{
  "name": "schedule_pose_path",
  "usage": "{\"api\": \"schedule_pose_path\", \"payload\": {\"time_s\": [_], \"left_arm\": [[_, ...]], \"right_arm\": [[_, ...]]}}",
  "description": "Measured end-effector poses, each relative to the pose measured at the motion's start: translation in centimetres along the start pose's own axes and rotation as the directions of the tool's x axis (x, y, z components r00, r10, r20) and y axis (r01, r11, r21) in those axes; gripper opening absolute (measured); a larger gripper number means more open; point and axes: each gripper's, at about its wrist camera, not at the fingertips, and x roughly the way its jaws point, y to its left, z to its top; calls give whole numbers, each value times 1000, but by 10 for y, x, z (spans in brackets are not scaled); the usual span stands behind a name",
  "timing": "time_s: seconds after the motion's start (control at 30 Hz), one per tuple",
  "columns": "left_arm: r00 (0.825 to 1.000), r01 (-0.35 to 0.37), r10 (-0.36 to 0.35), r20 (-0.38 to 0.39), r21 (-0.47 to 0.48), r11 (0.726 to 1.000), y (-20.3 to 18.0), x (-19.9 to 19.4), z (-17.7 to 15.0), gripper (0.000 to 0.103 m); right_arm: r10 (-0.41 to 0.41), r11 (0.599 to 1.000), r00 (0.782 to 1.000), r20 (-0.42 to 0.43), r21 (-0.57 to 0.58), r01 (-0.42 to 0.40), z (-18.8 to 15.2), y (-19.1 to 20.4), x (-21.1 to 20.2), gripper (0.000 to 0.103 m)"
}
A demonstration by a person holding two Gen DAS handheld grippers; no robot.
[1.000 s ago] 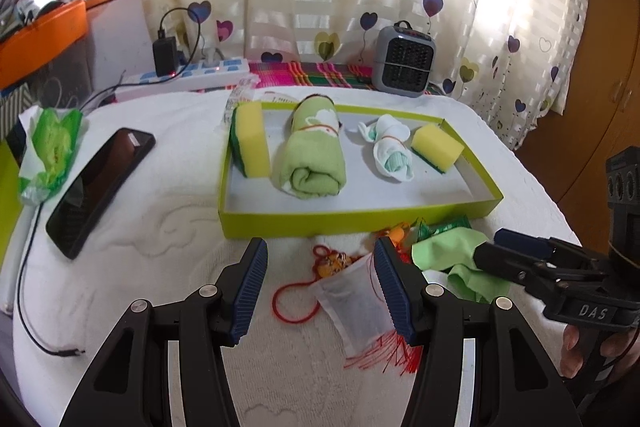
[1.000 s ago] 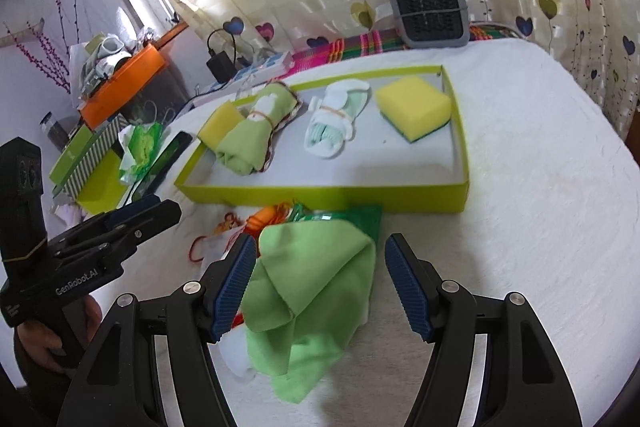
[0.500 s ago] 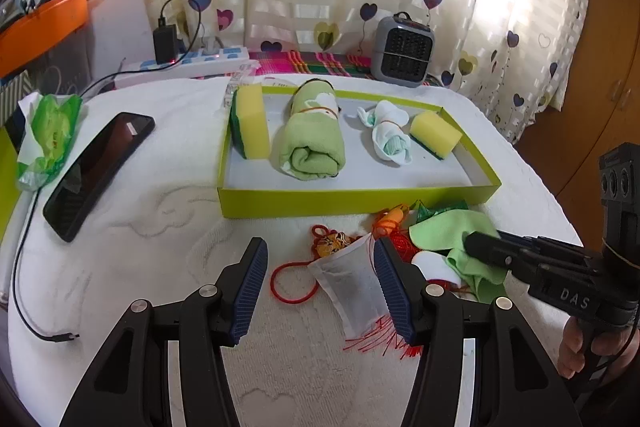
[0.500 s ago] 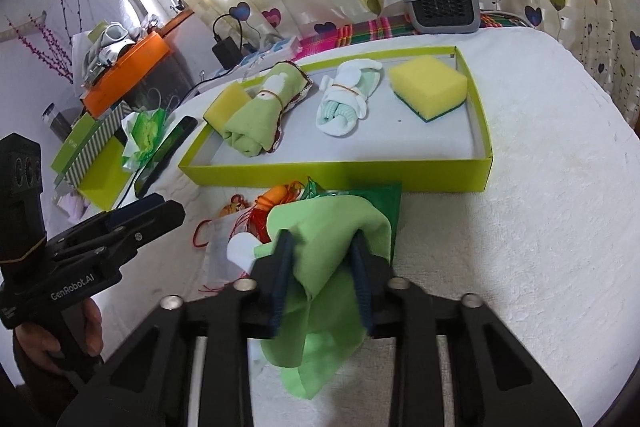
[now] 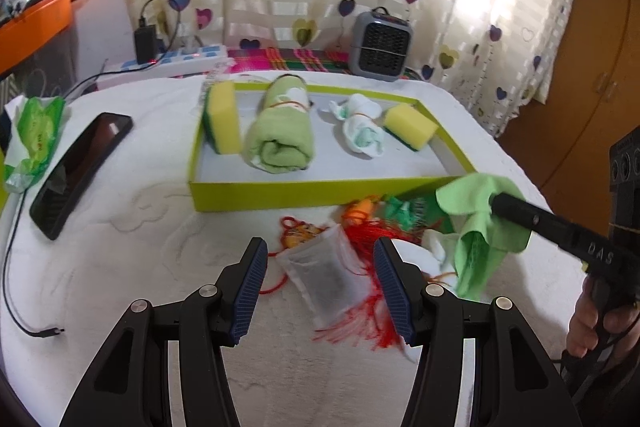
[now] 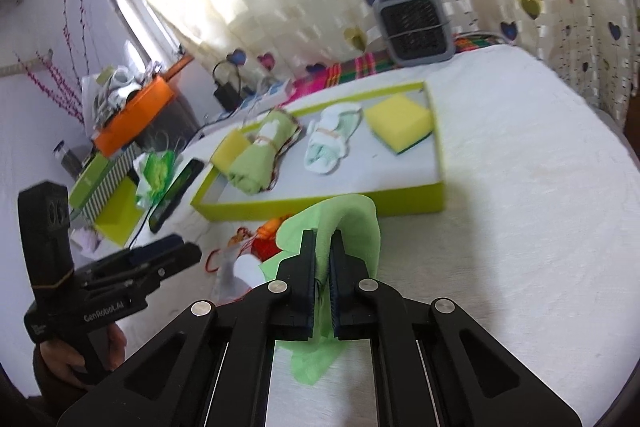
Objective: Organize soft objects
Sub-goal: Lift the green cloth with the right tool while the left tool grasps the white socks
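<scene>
Green cloth [image 6: 352, 223] is pinched in the right gripper [image 6: 323, 251], whose jaws have just been closing and now clamp a fold of it, the rest draping just off the white bedspread [image 6: 520, 227] near the lime tray [image 6: 400, 199]. The step in hand looks like the pick-up (the tray already holds two sponges, a rolled towel and a sock bundle). Next comes carrying it over the tray's near wall to the bare floor. The left gripper [image 5: 318, 287] hovers with jaws wide over a small mesh pouch [image 5: 328, 279], gripping nothing.
</scene>
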Motion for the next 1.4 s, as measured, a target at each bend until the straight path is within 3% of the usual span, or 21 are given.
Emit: {"api": "schedule_pose_path", "payload": {"time_s": [0.33,0.93,1.4], "left_arm": [[996,90,-87,-37,109,990,-45,1,-6,55],[986,139,-109,-124,271,953,-102,24,-22,50],[993,15,23,-115,320,947,-107,38,-22,49]], "right_arm": [[-61,998,990,129,33,57,1,-17,-42,6],[-66,995,984,165,90,52,-9,-46,-62,6],[-40,994,987,153,104,24,-13,-52,-59,6]]}}
